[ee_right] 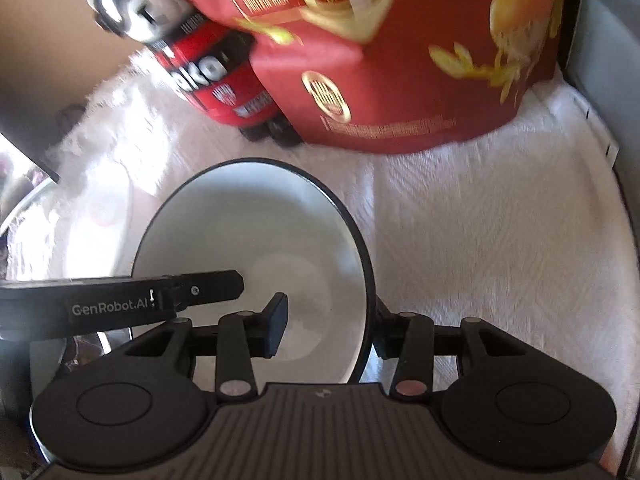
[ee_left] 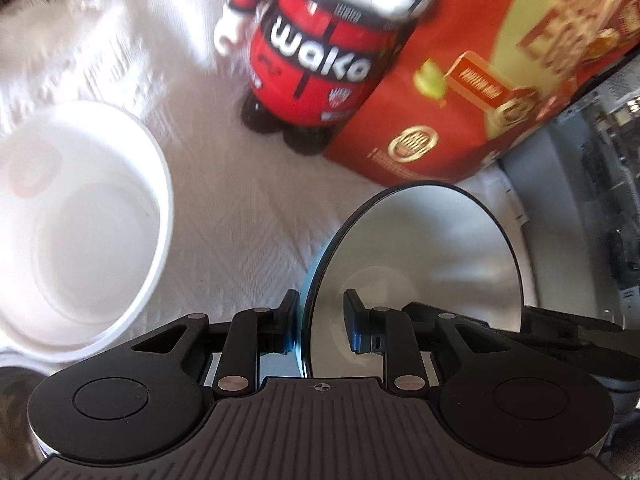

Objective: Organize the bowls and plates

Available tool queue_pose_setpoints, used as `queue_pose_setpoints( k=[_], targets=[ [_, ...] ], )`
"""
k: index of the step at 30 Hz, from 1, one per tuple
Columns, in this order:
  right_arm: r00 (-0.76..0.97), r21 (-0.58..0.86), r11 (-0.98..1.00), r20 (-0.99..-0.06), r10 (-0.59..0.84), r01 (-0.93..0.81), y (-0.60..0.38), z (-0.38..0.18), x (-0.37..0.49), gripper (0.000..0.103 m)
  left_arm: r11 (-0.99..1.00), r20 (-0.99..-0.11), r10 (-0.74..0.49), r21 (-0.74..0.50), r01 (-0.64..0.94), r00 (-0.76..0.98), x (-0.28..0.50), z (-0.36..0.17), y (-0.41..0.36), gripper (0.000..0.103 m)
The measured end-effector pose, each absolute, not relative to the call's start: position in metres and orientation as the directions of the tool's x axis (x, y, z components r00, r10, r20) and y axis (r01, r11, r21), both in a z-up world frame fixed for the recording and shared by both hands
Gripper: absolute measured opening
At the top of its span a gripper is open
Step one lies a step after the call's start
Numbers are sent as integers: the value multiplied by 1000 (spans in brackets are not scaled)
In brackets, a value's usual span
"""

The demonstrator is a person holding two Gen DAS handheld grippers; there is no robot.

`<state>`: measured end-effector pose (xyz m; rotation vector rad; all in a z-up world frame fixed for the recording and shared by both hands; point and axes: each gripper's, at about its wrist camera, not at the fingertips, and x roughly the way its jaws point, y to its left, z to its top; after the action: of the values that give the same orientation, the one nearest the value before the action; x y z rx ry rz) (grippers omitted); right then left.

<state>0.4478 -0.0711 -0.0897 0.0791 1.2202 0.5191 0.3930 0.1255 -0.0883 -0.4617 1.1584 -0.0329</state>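
A smooth, glossy bowl (ee_left: 416,264) with a pale grey-white inside, a thin dark rim and a light blue outside is held off the table (ee_right: 500,240), which is covered with a white woven cloth of ribbed, herringbone-like texture. In the left wrist view the left gripper (ee_left: 322,322) straddles the bowl's rim at about 6 o'clock of the bowl, one black finger on the blue outer wall and the other inside; the outer pad lies against the wall, while a sliver of bowl shows beside the inner pad, so a firm pinch cannot be confirmed there. The right wrist view shows the same bowl (ee_right: 256,248) with the right gripper (ee_right: 328,328) across its rim at about 4 o'clock, one finger inside the bowl and the other mostly hidden behind the dark rim; it looks closed on the wall. Only this view shows the left gripper from the side, a black bar lettered "GenRobot.AI" entering from 9 o'clock. Only the left view shows a second, plain white round bowl (ee_left: 80,232) resting on the cloth at 9 o'clock, washed out by bright light and cut off by the frame edge. Beyond, at 12 o'clock, stand a red, black and white figure-shaped container (ee_left: 316,60) lettered "waka" and a glossy red cardboard box (ee_left: 500,92) with gold print; both are motion-blurred and cropped.
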Motion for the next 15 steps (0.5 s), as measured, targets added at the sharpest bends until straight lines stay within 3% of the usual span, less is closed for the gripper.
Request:
queue_pose_setpoints(
  k=[8, 15],
  targets=[
    [246, 351, 859, -855, 456, -372, -73, -47, 416, 43, 920, -883, -237, -338, -197, 406, 346, -46, 121, 26],
    [171, 377, 840, -867, 468, -390, -78, -44, 366, 43, 905, -882, -283, -375, -200, 376, 289, -50, 120, 26]
  ],
)
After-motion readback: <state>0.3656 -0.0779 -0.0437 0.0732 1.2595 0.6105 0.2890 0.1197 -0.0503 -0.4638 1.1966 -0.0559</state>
